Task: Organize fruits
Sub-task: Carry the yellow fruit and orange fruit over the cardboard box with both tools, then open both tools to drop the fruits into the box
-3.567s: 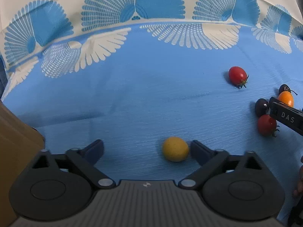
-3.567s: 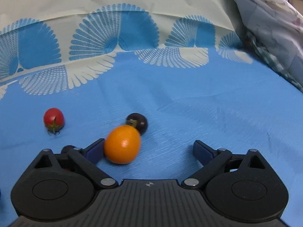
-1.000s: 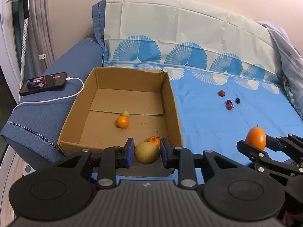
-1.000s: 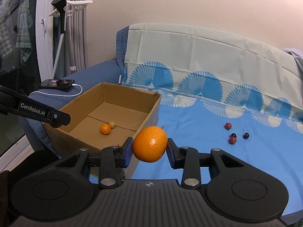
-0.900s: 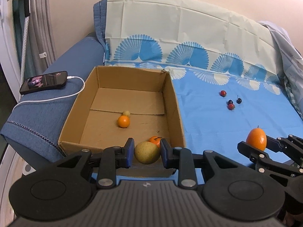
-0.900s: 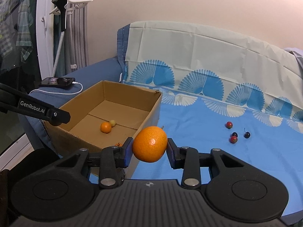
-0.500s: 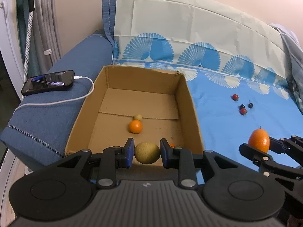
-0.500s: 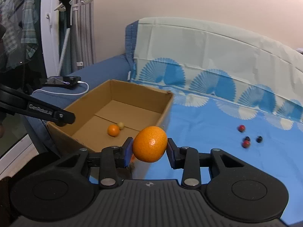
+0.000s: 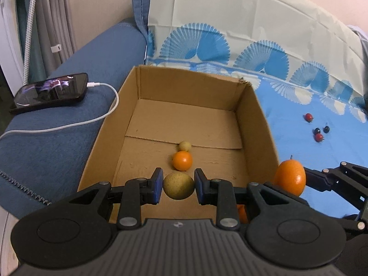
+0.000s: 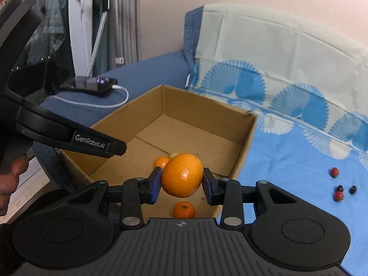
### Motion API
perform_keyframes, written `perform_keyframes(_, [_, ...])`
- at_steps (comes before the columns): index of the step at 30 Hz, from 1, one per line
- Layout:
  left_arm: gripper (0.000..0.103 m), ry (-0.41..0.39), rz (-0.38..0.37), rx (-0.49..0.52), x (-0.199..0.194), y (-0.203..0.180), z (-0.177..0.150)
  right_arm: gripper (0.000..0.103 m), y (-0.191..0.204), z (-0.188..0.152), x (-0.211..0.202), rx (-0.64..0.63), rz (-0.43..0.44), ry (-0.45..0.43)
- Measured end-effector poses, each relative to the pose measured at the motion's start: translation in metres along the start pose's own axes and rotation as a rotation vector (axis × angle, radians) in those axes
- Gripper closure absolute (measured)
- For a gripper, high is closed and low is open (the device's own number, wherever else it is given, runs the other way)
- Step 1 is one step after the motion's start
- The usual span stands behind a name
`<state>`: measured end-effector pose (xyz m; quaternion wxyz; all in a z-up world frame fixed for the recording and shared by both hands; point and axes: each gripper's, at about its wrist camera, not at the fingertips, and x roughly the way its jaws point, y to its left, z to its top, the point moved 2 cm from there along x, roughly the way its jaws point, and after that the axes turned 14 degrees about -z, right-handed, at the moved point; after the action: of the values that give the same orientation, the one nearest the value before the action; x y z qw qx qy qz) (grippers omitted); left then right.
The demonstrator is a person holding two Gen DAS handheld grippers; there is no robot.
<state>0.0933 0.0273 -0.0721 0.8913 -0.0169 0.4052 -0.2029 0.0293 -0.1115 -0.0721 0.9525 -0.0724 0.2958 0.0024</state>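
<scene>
My left gripper (image 9: 179,185) is shut on a yellow-green round fruit (image 9: 178,185) and hangs over the near end of the open cardboard box (image 9: 257,105). My right gripper (image 10: 181,182) is shut on an orange fruit (image 10: 181,175) above the box's (image 10: 249,133) near right part; the same orange fruit (image 9: 290,177) shows at the right in the left wrist view. On the box floor lie a small orange (image 9: 182,160), a small yellow fruit (image 9: 185,146) and another small orange (image 10: 184,209). Several cherry tomatoes (image 9: 318,137) remain on the blue cloth.
A phone (image 9: 51,92) on a white cable (image 9: 108,115) lies on the blue sofa arm left of the box. The blue patterned cloth (image 9: 299,142) covers the seat to the right. A person's hand (image 10: 9,179) holds the left gripper's handle at the left edge.
Both grippers have moved toward the box with their fruits still held and now hang over it. The box looks larger and nearer in both views.
</scene>
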Motion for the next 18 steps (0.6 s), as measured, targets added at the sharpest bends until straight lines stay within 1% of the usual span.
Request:
perform_keyframes(6, [0.070, 0.049, 0.014, -0.006, 0.033, 0.021, -0.002, 0.064, 0.015, -0.009, 0.033, -0.048, 0.014, 0.072])
perform_keyframes(10, [0.070, 0.084, 0.021, -0.005, 0.053, 0.031, -0.006, 0.064, 0.023, -0.013, 0.047, -0.077, 0.016, 0.107])
perform_keyframes(13, [0.069, 0.096, 0.005, -0.009, 0.061, 0.037, -0.008, 0.064, 0.026, -0.016, 0.057, -0.079, 0.014, 0.132])
perform_keyframes(14, [0.065, 0.087, -0.012, -0.007, 0.061, 0.038, -0.008, 0.064, 0.026, -0.017, 0.059, -0.080, 0.013, 0.139])
perform_keyframes(15, [0.040, 0.079, -0.026, -0.003, 0.061, 0.037, -0.008, 0.063, 0.026, -0.017, 0.061, -0.078, 0.016, 0.146])
perform_keyframes(16, [0.024, 0.062, -0.029, 0.001, 0.059, 0.037, -0.008, 0.063, 0.025, -0.017, 0.063, -0.070, 0.024, 0.152])
perform_keyframes(17, [0.001, 0.033, -0.016, 0.005, 0.056, 0.036, -0.007, 0.053, 0.024, -0.016, 0.064, -0.064, 0.030, 0.159])
perform_keyframes(18, [0.000, -0.008, 0.001, 0.011, 0.051, 0.035, -0.007, 0.037, 0.023, -0.015, 0.064, -0.061, 0.025, 0.167])
